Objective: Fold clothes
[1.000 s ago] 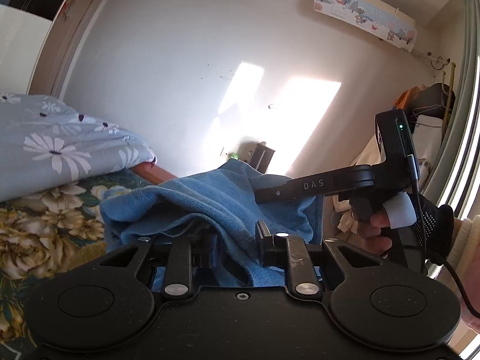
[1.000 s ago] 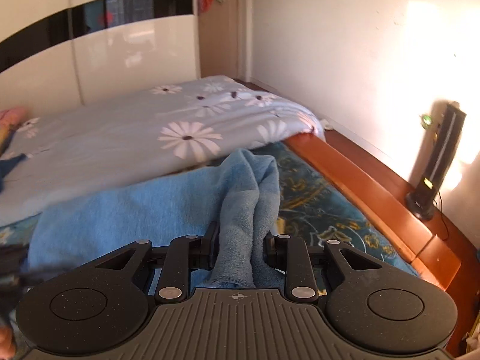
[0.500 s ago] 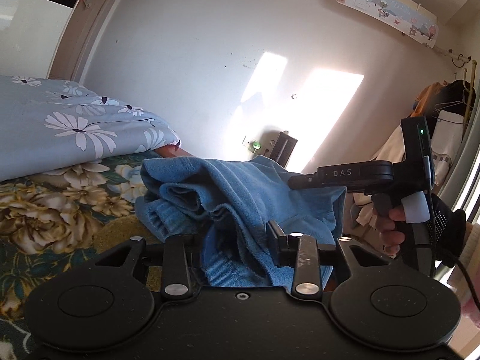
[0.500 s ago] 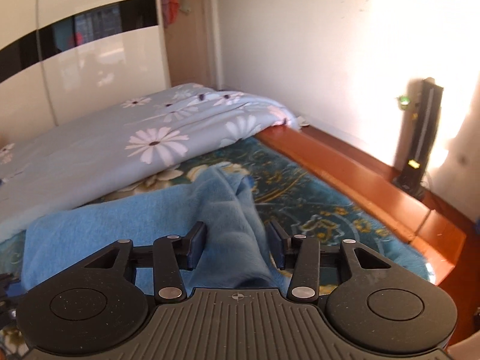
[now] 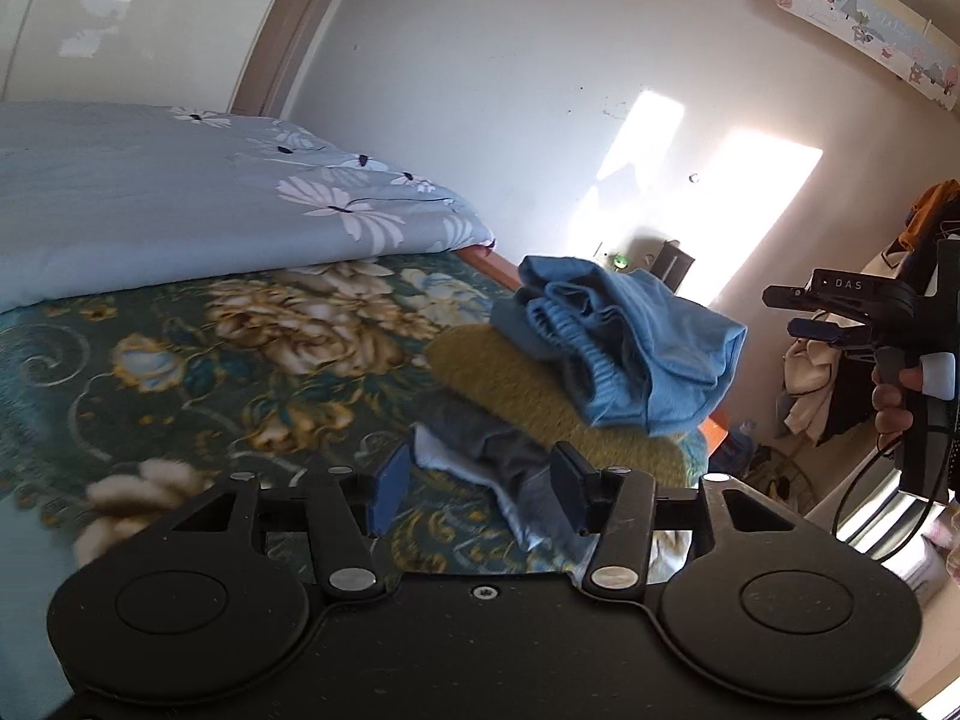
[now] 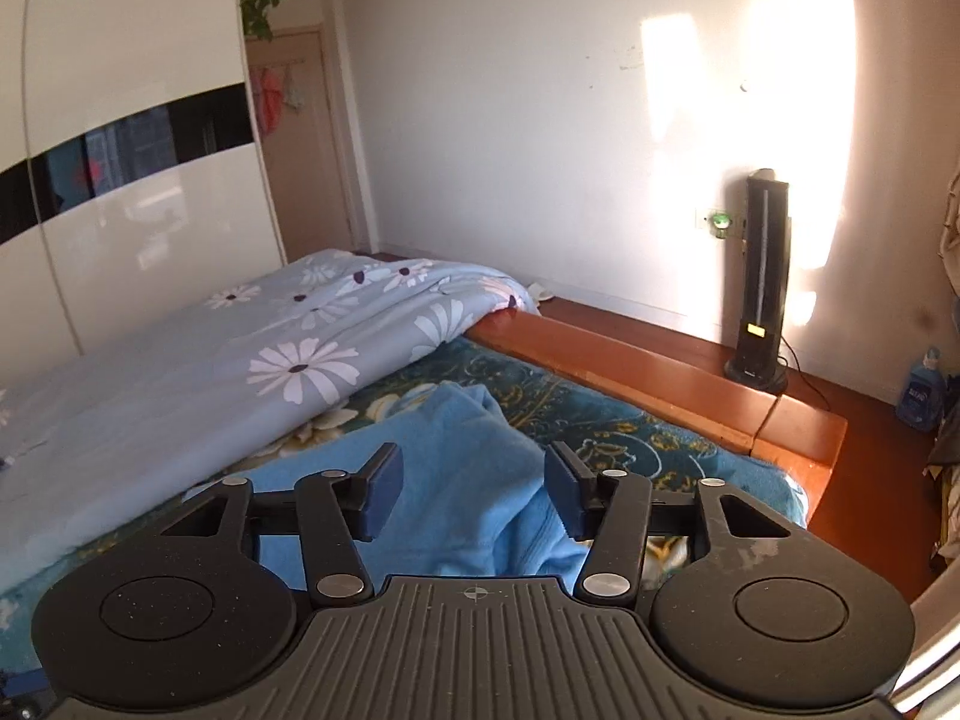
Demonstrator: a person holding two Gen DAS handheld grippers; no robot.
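Left wrist view: left gripper [image 5: 477,495] jaws spread and opening, pads pressing on nothing. A grey garment [image 5: 510,474] lies crumpled on the floral sheet [image 5: 198,372] just beyond the tips, its right edge beside the right pad; contact there is unclear. At 1 o'clock a bundled blue garment [image 5: 624,348] sits on a yellow-green cloth [image 5: 528,390], at the bed's far edge. Daisy quilt [image 5: 180,204] at 10 o'clock. Right gripper [image 5: 798,315] at 3 o'clock, held in a hand [image 5: 894,402], clear of the blue garment. Clothes hang behind it.

Right wrist view: right gripper [image 6: 474,489] jaws spread and opening; the blue garment [image 6: 456,474] lies slack between and under the pads, not pinched. Daisy quilt [image 6: 240,360] at 10 o'clock, wooden bed frame [image 6: 630,372] at 2 o'clock, black tower [image 6: 762,276] standing beyond it against the sunlit wall. Blue bottle [image 6: 921,390] on the floor at 3 o'clock. No containers seen.
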